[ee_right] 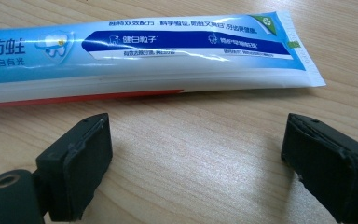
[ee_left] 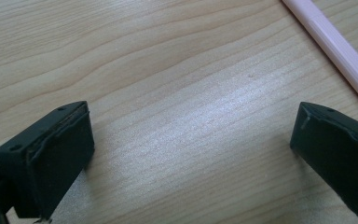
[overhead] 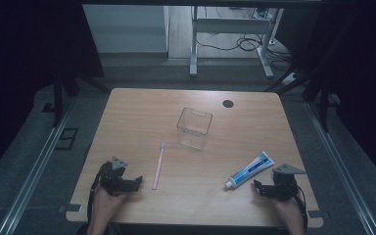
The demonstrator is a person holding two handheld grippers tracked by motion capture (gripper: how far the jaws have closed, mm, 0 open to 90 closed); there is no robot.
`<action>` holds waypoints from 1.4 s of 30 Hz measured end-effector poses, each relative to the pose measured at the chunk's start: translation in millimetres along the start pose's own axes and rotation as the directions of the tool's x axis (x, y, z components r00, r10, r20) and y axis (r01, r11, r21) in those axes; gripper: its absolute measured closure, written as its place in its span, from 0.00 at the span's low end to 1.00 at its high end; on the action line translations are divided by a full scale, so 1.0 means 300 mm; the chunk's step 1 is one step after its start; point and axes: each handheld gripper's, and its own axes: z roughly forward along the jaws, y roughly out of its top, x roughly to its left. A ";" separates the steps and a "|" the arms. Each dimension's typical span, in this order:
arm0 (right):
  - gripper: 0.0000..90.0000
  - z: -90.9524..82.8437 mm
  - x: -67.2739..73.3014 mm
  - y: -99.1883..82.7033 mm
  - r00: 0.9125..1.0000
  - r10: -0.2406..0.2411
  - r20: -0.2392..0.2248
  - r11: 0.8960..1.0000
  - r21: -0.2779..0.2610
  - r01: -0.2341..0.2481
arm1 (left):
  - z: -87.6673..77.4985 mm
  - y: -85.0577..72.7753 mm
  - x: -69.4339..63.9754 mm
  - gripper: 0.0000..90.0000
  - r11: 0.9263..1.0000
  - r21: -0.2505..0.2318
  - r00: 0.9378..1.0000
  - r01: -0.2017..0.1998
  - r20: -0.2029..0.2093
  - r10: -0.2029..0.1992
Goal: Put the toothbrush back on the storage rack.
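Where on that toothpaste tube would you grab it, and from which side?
Probably across the flat middle of the toothpaste tube, coming down from above with the right gripper, whose open jaws already sit just beside it. The tube lies flat on the table, slanted, cap toward the person, so one jaw fits each long edge. The middle is narrow enough to span; the crimped end is thin and floppy.

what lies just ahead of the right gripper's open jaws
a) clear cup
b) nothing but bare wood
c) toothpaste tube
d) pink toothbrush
c: in the right gripper view the toothpaste tube lies flat on the table just beyond the right gripper, whose jaws stand open with only wood between them; the toothbrush lies beside the left gripper instead.
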 end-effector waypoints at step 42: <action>0.13 -0.003 0.001 -0.001 1.000 -0.016 -0.018 1.000 -0.009 0.016 | -0.001 0.005 -0.004 0.04 1.000 -0.009 1.000 -0.001 0.002 0.001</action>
